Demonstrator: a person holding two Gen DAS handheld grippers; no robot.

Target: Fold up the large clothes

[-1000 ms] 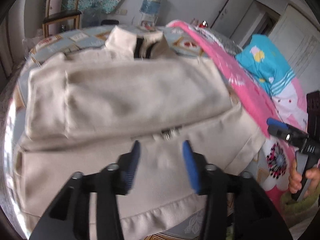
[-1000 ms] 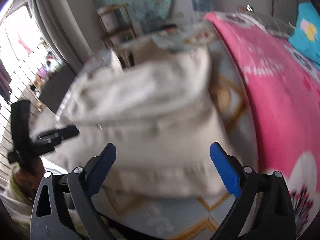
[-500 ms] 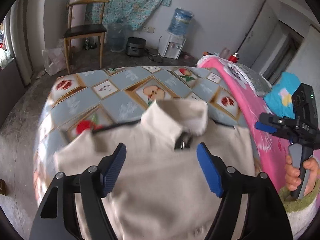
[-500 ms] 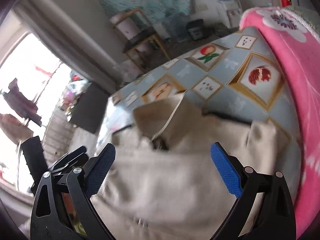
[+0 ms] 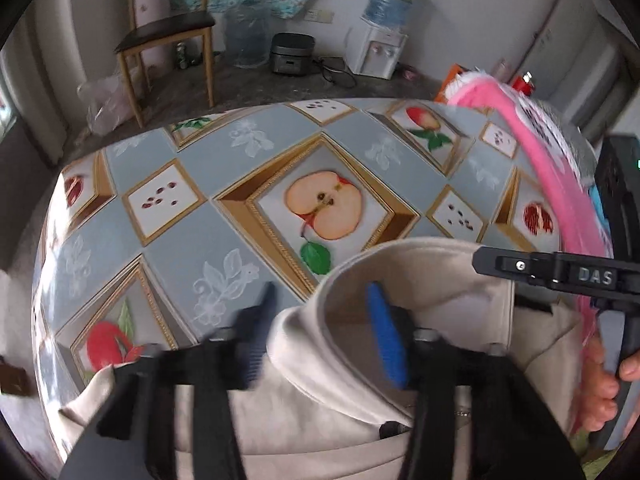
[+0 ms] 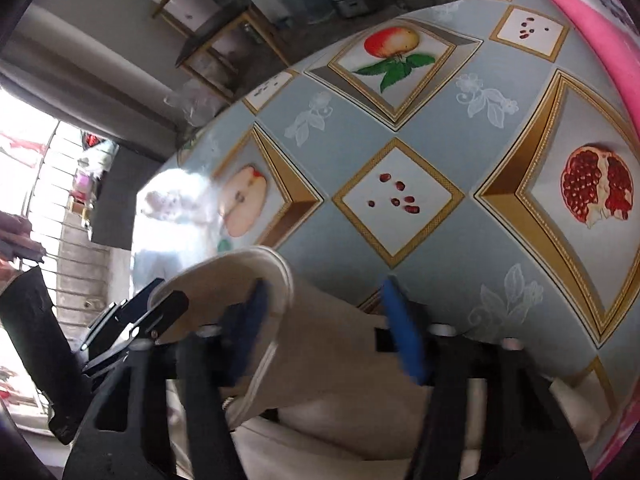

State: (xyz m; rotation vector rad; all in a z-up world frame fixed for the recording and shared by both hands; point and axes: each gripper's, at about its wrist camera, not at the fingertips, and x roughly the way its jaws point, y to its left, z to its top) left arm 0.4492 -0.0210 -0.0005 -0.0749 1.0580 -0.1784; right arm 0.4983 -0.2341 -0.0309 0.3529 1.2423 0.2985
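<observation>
Collar grab | left gripper and right gripper closing, beige jacket collar between jaws, on tabletop | pinch evenly, lift together, keep fold square.

In your left wrist view the garment lies at the lower centre on the tablecloth, its collar between your left gripper's closing jaws. The right gripper enters from the right edge — a blanket behind it. Beyond the table, at the top: a chair left, a rice cooker centre, a water dispenser right.
</observation>
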